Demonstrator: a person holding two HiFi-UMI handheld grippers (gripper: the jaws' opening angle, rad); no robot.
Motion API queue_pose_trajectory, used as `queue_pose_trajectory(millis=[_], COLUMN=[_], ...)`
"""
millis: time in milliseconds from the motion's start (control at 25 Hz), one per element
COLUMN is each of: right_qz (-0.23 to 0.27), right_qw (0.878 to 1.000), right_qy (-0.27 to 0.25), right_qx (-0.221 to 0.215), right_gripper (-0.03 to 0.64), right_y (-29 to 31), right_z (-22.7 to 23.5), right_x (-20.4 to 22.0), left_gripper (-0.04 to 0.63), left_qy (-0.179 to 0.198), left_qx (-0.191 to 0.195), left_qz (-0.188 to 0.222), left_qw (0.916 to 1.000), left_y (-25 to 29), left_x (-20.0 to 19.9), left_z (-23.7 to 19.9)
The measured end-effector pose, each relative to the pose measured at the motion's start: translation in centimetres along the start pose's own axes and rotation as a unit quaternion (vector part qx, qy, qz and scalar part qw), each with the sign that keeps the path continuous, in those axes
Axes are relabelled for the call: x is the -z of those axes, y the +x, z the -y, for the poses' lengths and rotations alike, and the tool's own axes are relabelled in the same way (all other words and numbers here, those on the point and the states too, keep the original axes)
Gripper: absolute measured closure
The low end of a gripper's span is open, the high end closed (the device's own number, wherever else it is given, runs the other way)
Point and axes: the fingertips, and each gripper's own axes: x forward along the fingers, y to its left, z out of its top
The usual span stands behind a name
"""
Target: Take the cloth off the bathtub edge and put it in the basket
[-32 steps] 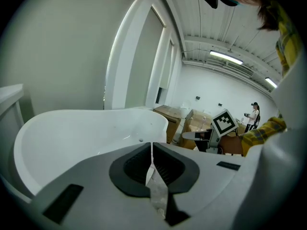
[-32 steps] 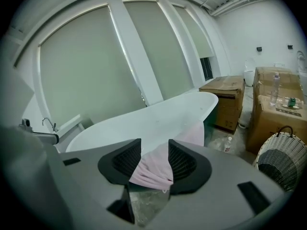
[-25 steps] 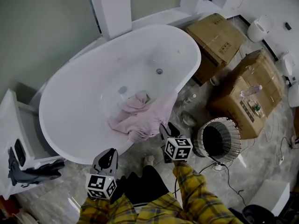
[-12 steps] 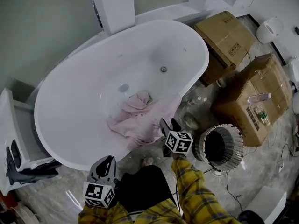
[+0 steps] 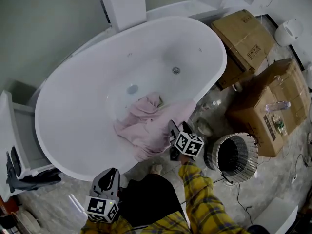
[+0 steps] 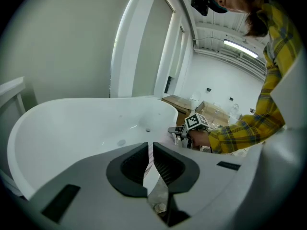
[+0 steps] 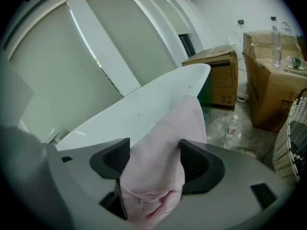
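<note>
Hanging just outside the near rim of the bathtub (image 5: pixel 97 72), the left gripper (image 6: pixel 148 150) is closed, with nothing between its jaws; it appears to play no part in the step in hand.

Farther along that same near rim, the right gripper (image 7: pixel 154 152) points down at the cloth (image 5: pixel 146 128). Its jaws have just been opening and now stand wide, one on each side of a pink fold that fills the gap between them. The pads do not look clamped on the fabric, so I judge this to be a grasp being lined up and not yet made.

The cloth itself lies draped over the bathtub's near edge, most of it bunched on the inner slope and one flap hanging down the outside.

Beyond the right gripper, the basket (image 5: pixel 251 150) stands on the floor just outside the bathtub's near right side, apart from it, and nothing shows inside it.

By my reading the task is at its start: the reach is made, but closing on the cloth, lifting it clear of the bathtub edge, carrying it across and dropping it into the basket are all left to do.
</note>
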Motion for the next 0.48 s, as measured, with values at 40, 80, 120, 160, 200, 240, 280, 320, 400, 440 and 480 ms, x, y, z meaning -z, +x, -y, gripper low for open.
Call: queue_pose_trajectory(millis=[40, 80, 120, 160, 200, 240, 280, 320, 400, 440, 480], right_qz=[-0.003, -0.006, -0.008, -0.011, -0.013, -0.014, -0.014, -0.011, -0.003, 0.001, 0.003], right_qw=[1.0, 1.0, 1.0, 1.0, 1.0, 1.0, 0.999, 0.999, 0.999, 0.999, 0.999], right_qy=[0.005, 0.01, 0.014, 0.017, 0.019, 0.025, 0.034, 0.043, 0.047, 0.037, 0.019], right_qx=[-0.001, -0.002, -0.002, -0.001, -0.001, 0.0, 0.002, 0.005, 0.017, 0.023, 0.029], right_gripper=[0.299, 0.298, 0.299, 0.299, 0.304, 0.31, 0.321, 0.341, 0.395, 0.427, 0.462], right_y=[0.2, 0.4, 0.6, 0.7, 0.8, 0.7, 0.6, 0.3, -0.4, -0.7, -1.0], right_z=[0.0, -0.1, -0.2, -0.2, -0.3, -0.3, -0.3, -0.2, -0.1, -0.1, -0.3], right_x=[0.1, 0.2, 0.3, 0.3, 0.3, 0.3, 0.2, 0.1, -0.1, -0.1, -0.1], left_gripper=[0.572, 0.572, 0.572, 0.572, 0.572, 0.572, 0.572, 0.572, 0.572, 0.572, 0.572], left_qy=[-0.001, -0.002, -0.002, -0.003, -0.004, -0.005, -0.005, -0.005, -0.005, -0.006, -0.006], left_qx=[0.0, -0.001, -0.001, -0.002, -0.003, -0.004, -0.004, -0.004, -0.004, -0.004, -0.004], left_qz=[0.0, 0.0, 0.0, 0.0, 0.001, 0.001, 0.001, 0.001, 0.0, 0.0, 0.001], left_qw=[1.0, 1.0, 1.0, 1.0, 1.0, 1.0, 1.0, 1.0, 1.0, 1.0, 1.0], left_y=[0.0, 0.0, 0.0, 0.0, 0.0, -0.1, -0.2, -0.2, -0.4, -0.4, -0.4], left_x=[0.1, 0.1, 0.2, 0.2, 0.2, 0.2, 0.3, 0.3, 0.4, 0.5, 0.6], left_z=[0.0, 0.0, -0.1, -0.2, -0.3, -0.3, -0.4, -0.4, -0.4, -0.4, -0.4])
